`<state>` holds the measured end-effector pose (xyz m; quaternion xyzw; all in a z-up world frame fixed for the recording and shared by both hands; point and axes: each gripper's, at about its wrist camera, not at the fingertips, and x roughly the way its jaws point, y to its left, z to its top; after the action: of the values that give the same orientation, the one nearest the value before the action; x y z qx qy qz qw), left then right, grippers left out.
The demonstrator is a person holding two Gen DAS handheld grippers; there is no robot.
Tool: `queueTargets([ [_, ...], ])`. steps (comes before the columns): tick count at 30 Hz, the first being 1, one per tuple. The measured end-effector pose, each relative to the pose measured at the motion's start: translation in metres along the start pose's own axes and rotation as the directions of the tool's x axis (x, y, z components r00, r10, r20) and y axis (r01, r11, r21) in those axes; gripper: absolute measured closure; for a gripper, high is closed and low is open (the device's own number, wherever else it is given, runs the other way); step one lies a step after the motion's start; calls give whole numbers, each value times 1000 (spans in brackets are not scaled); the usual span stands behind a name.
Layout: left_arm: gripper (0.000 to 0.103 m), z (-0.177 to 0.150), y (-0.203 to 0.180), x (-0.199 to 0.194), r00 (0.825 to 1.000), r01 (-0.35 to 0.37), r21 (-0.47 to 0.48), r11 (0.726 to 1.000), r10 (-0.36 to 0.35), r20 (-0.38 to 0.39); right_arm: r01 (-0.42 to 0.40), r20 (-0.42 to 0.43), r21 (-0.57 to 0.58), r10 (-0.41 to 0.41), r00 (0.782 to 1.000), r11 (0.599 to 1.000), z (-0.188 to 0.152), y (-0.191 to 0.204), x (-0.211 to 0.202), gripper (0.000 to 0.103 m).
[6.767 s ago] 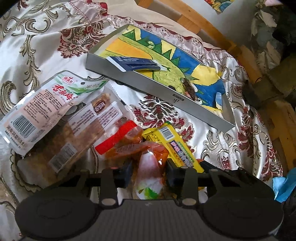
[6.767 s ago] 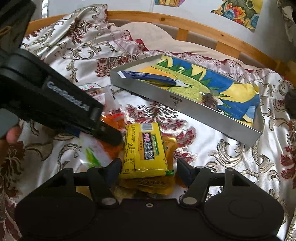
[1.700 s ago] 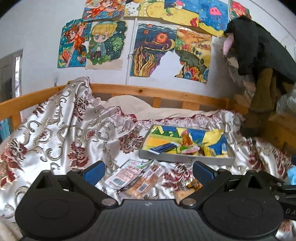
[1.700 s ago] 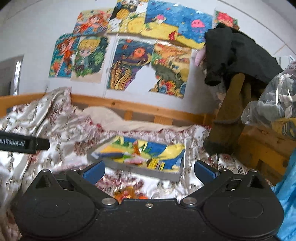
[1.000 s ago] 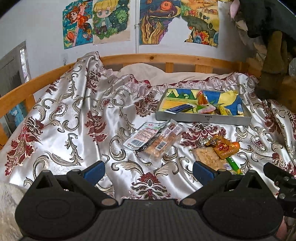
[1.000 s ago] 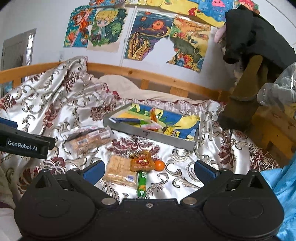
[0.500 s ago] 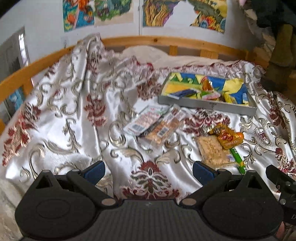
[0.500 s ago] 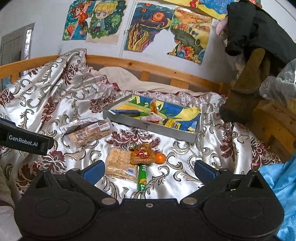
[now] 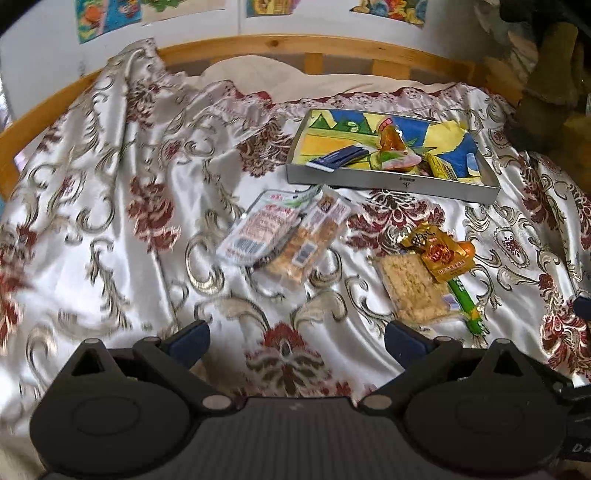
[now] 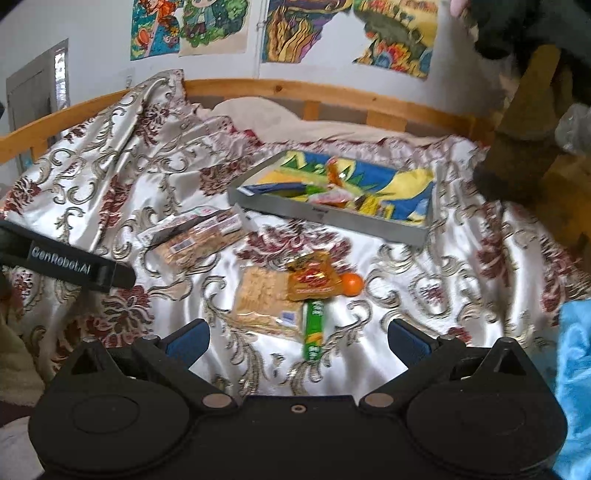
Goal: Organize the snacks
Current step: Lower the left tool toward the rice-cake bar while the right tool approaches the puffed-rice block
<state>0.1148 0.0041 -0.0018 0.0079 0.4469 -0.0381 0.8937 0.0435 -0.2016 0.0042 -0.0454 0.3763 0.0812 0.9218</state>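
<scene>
A grey tray [image 9: 391, 183] [image 10: 332, 216] with a colourful liner lies on the bed and holds several snack packets. On the bedspread near it lie a white packet [image 9: 258, 230], a clear cracker pack [image 9: 310, 240] [image 10: 199, 236], a square cracker pack [image 9: 413, 288] [image 10: 264, 295], an orange-gold packet [image 9: 439, 251] [image 10: 314, 280], a green stick [image 9: 463, 295] [image 10: 314, 328] and a small orange [image 10: 351, 284]. My left gripper [image 9: 295, 339] is open and empty above the bedspread. My right gripper [image 10: 297, 338] is open and empty, over the square cracker pack.
A wooden bed rail [image 9: 314, 48] runs along the back under wall posters [image 10: 306, 29]. The left gripper's body [image 10: 74, 264] shows in the right wrist view. A blue cloth [image 10: 576, 369] lies at the right edge. Dark clothing [image 10: 528, 33] hangs at the upper right.
Both grippers have tilted down and moved closer to the bed, so the loose snacks look larger. Both stay open and empty. No snack has moved in the last second.
</scene>
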Motion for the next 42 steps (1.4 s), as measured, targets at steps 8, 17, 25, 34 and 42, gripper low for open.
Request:
queueTargets([
  [8, 1, 19, 14, 69, 955, 123, -92, 988, -144, -261, -111, -107, 40, 115, 988, 993, 10, -1, 41, 1],
  [17, 1, 30, 15, 102, 965, 97, -55, 994, -107, -240, -171, -182, -55, 159, 970, 984, 10, 18, 88, 1],
  [25, 1, 40, 24, 115, 975, 95, -6, 995, -95, -203, -159, -200, -8, 155, 968, 987, 4, 18, 112, 1],
  [34, 1, 53, 20, 127, 986, 96, 101, 990, -81, -145, -97, -184, -37, 89, 979, 995, 7, 19, 129, 1],
  [42, 5, 56, 20, 128, 969, 204, 61, 977, -193, -156, -181, -144, 45, 186, 972, 982, 16, 13, 140, 1],
])
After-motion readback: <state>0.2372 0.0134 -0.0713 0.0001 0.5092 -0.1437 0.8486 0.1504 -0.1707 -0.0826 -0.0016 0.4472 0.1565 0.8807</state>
